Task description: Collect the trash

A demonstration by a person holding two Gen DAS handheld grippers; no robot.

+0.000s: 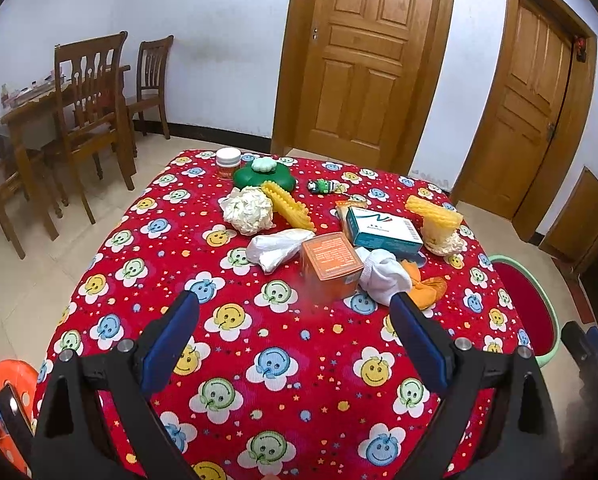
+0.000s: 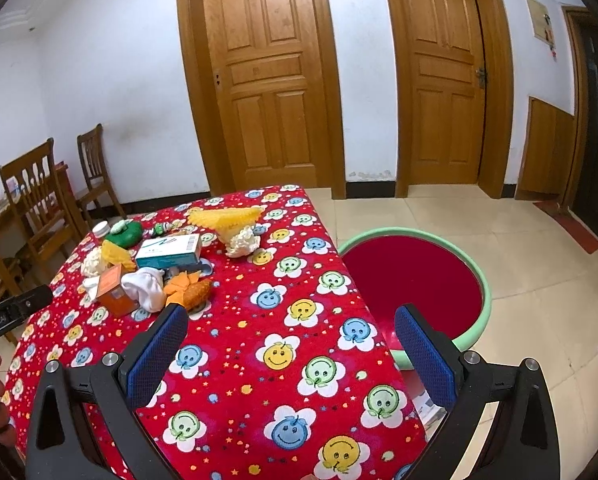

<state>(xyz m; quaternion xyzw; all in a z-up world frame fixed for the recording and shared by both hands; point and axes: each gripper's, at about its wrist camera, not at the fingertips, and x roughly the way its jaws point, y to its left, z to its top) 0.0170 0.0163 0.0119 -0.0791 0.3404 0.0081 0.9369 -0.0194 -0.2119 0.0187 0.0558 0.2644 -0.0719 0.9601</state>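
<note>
Trash lies in a heap on the table with the red smiley cloth [image 1: 259, 344]: an orange box [image 1: 331, 268], a teal and white box [image 1: 383, 230], a white sock-like rag [image 1: 383, 274], crumpled paper [image 1: 247, 210], a white plastic bag [image 1: 277, 246], yellow foam netting [image 1: 433, 212] and orange wrappers [image 1: 429, 290]. My left gripper [image 1: 295, 308] is open, hovering just short of the orange box. My right gripper [image 2: 291, 320] is open above the table's right edge, with the heap [image 2: 151, 272] to its left and the basin to its right.
A green-rimmed red basin [image 2: 419, 276] stands on the floor to the right of the table. A green flower-shaped container [image 1: 263, 176], a white jar [image 1: 228, 162] and a small toy [image 1: 321, 187] sit at the table's far side. Wooden chairs [image 1: 87, 116] stand at left, doors behind.
</note>
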